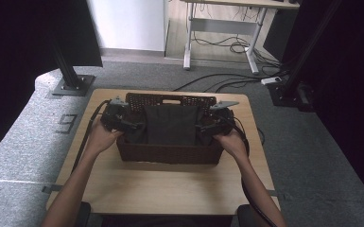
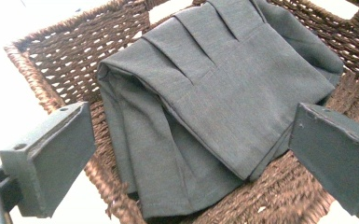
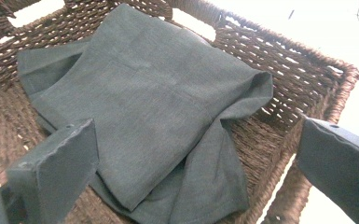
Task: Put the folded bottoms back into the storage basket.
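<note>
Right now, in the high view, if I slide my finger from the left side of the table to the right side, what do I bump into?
Left gripper → folded grey cloth inside the brown wicker basket → right gripper. Both grippers' jaws stand open at the basket's two ends, all on the wooden table.
</note>
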### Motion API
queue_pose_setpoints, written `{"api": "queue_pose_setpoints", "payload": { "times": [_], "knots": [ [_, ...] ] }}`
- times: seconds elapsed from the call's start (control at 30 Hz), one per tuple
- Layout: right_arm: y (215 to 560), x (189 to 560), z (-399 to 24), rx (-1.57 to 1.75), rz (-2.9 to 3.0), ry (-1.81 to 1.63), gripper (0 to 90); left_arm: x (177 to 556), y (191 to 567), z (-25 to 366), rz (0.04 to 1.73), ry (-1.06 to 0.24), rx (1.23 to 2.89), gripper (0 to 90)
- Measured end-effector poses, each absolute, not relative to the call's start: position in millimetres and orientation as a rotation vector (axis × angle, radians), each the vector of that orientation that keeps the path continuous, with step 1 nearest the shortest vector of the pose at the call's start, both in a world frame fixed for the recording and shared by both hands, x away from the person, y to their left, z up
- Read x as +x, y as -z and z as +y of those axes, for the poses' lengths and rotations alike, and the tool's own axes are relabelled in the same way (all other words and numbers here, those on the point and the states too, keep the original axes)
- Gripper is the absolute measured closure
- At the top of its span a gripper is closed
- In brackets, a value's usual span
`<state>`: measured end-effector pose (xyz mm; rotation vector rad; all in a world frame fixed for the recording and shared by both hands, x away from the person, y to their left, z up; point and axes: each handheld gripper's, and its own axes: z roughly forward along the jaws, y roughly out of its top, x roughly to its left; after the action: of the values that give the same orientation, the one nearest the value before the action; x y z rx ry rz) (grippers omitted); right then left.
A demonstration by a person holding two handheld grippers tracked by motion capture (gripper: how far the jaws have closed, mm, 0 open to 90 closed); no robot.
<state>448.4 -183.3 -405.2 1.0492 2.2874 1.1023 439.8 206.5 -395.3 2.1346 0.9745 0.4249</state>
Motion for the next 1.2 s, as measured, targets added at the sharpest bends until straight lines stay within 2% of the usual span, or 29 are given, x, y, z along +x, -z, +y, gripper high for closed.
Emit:
{"api": "queue_pose_setpoints", "payload": {
  "times": [0.77,1.2],
  "knots": [
    [407,399,-226,1.037,2.255,-1.116,0.0,382,407,234,0.916,-0.508,2.11,0.0],
    [438,376,-253,1.11,2.229,-1.098,0.0,360,446,258,0.987,-0.522,2.101,0.0]
  ]
}}
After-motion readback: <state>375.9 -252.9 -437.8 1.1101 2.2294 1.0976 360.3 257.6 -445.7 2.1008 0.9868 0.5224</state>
